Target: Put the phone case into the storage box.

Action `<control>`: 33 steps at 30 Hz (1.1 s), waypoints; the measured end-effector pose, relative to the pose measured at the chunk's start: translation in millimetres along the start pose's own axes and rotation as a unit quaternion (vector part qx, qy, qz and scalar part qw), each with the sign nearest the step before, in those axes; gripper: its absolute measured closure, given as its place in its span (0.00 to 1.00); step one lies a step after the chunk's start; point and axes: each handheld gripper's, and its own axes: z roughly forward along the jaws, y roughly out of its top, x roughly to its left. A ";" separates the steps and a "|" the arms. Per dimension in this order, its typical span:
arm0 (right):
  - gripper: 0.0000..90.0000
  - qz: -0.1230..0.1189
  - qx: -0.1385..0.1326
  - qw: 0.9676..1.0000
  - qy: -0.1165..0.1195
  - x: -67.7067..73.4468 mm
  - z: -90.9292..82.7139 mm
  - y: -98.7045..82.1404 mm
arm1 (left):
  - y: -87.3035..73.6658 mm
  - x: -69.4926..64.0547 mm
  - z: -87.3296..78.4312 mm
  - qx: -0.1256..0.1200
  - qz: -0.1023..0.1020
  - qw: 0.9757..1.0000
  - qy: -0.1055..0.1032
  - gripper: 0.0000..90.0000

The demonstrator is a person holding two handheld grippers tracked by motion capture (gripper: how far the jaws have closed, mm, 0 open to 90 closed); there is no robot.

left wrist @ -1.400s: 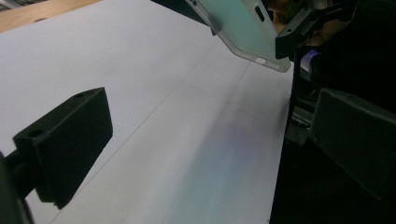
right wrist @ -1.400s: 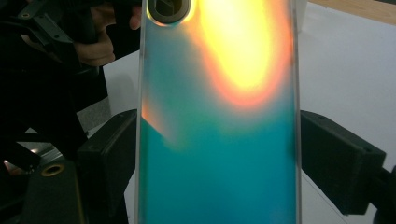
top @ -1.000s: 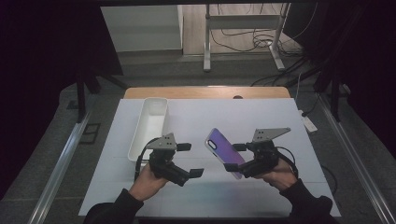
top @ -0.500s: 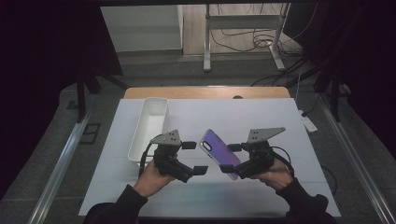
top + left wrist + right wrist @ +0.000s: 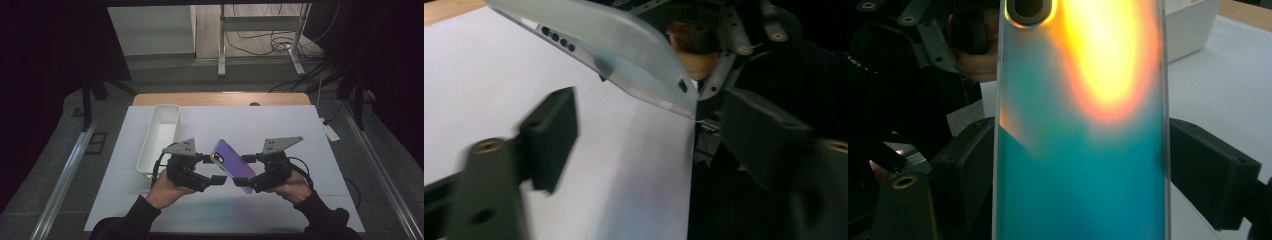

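Right tongs [image 5: 248, 173] across phone case [image 5: 231, 164] edges.

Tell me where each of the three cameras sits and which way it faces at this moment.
High view: above the person's side, looking forward and down on the table; both forearms, left gripper and right gripper show.
Left gripper view: rides the left gripper, looking between its jaws toward the phone case and the other hand.
Right gripper view: rides the right gripper, facing the case's iridescent back, clamped between its jaws.
Shared: all show the phone case; high and right views show the white tray.
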 end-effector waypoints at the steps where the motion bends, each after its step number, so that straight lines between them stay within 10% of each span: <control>1: 0.19 0.000 0.000 1.000 0.001 0.1 -0.2 0.0 | 0.0 0.5 -0.9 -0.002 -0.003 1.000 -0.005 0.39; 11: 0.19 0.000 -0.001 1.000 0.006 0.4 0.2 0.1 | -1.6 4.4 -3.6 -0.006 -0.019 0.999 -0.050 0.76; 33: 0.19 0.002 0.012 0.999 0.031 0.8 4.5 -1.2 | -1.2 4.5 -2.2 0.009 -0.009 0.995 -0.095 0.91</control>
